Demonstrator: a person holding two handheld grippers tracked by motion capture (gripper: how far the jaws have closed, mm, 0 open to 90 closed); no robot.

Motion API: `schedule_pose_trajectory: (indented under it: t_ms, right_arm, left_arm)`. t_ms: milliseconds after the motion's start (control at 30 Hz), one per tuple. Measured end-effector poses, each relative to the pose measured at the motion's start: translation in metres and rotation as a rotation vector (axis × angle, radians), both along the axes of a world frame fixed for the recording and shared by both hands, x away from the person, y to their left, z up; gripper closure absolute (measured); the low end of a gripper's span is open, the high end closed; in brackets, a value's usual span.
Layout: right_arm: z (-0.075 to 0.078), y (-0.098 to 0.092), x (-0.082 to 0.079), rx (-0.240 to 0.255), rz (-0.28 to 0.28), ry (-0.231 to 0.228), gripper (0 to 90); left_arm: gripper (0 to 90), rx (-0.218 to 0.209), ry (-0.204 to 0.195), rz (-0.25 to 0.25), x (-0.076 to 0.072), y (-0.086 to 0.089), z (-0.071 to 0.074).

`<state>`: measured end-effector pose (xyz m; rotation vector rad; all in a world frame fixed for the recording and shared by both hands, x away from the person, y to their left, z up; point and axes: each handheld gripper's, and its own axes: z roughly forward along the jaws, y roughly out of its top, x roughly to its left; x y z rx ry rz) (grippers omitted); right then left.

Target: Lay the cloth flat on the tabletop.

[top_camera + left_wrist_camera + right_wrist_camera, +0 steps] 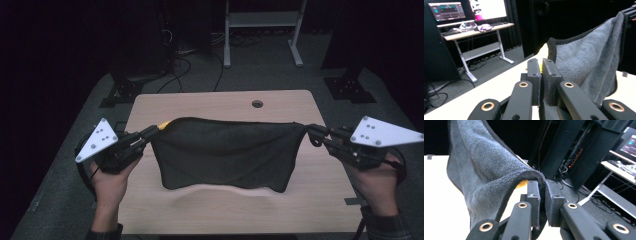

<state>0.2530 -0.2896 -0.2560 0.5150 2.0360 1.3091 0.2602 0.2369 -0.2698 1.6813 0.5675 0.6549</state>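
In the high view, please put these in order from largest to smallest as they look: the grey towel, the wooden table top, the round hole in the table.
1. wooden table top, the largest.
2. grey towel, held stretched above it and nearer the camera, so it looks somewhat bigger than it is.
3. round hole, by far the smallest.

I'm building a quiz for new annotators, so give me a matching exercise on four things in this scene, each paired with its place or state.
Things:
1. grey towel
2. left gripper
3. right gripper
4. round hole

Places or states:
A. in the tabletop near its far edge
B. shut on the towel's yellow-tagged corner
C. stretched between both grippers
D. shut on the towel's other top corner

Pairs: 1-C, 2-B, 3-D, 4-A
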Motion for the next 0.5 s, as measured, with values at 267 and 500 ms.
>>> schedule_pose_trajectory:
  t_ms: [267, 500]
  right_arm:
    - [0.0, -0.005, -0.033, -0.036, 0.034, 0.011, 82.0]
    - [-0.038, -0.004, 0.005, -0.041, 0.006, 0.124, 82.0]
  left_arm:
    - [84.5, 0.034, 0.024, -0.026, -0.038, 0.003, -0.001]
    - [84.5, 0.056, 0.136, -0.011, 0.0, -0.001, -0.048]
